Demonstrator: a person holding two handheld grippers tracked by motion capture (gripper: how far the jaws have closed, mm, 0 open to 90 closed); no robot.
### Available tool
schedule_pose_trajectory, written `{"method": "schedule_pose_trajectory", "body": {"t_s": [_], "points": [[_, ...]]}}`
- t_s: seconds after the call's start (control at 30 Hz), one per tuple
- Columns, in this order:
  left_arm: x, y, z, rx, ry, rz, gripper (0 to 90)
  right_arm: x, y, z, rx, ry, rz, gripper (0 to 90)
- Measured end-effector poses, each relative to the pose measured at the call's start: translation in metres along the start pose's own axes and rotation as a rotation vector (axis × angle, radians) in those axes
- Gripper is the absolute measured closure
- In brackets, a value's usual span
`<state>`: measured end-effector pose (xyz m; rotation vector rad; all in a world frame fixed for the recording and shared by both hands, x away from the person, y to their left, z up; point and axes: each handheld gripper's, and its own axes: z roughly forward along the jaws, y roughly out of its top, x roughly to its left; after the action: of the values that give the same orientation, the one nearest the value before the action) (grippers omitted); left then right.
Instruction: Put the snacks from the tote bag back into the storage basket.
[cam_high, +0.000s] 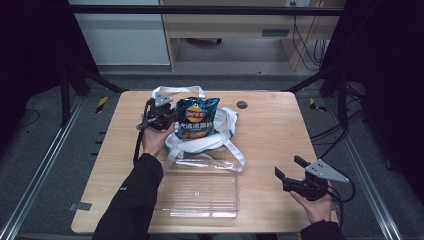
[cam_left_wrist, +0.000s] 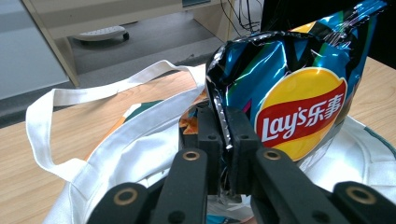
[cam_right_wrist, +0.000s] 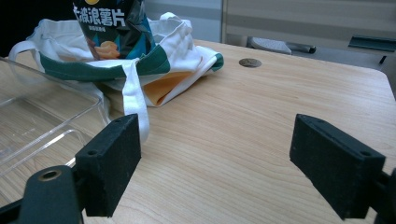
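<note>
Our left hand-held gripper (cam_left_wrist: 223, 135) is clamped on the crimped edge of the chip bag (cam_left_wrist: 299, 88), holding it upright above the white tote bag (cam_high: 220, 131) at centre frame. We judge the bag half out; setting it in the clear tray (cam_high: 200, 192) remains. Our right hand-held gripper (cam_right_wrist: 233, 165) waits open, lower right.

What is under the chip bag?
The chip bag, pinched at its edge by the left gripper, stands over a white tote bag on the table. Its lower end and the tote's inside are hidden.
</note>
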<state>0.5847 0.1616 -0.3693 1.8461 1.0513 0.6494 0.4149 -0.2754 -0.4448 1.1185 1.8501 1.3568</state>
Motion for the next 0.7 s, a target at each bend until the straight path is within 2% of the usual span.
{"method": "schedule_pose_trajectory", "body": {"t_s": [0.2, 0.23, 0.33, 0.47, 0.5, 0.7], "points": [[-0.001, 0.000, -0.002, -0.009, -0.002, -0.008, 89.1, 0.000, 0.000, 0.000, 0.000, -0.001, -0.001, 16.6], [-0.001, 0.001, -0.002, -0.014, -0.013, -0.025, 89.2, 0.000, 0.000, 0.000, 0.000, -0.001, -0.001, 16.6], [-0.001, 0.001, -0.005, -0.014, -0.017, -0.032, 89.6, 0.000, 0.000, -0.001, 0.000, -0.001, 0.001, 16.6], [-0.002, 0.002, -0.011, -0.039, -0.003, -0.038, 89.8, 0.000, 0.000, -0.001, -0.001, -0.001, -0.001, 16.6], [-0.003, 0.003, -0.015, -0.065, 0.001, -0.046, 89.8, 0.000, 0.000, -0.001, -0.001, -0.001, -0.003, 16.6], [-0.006, 0.006, -0.027, -0.113, 0.005, -0.043, 90.0, 0.000, 0.000, 0.000, 0.000, 0.000, -0.002, 16.6]]}}
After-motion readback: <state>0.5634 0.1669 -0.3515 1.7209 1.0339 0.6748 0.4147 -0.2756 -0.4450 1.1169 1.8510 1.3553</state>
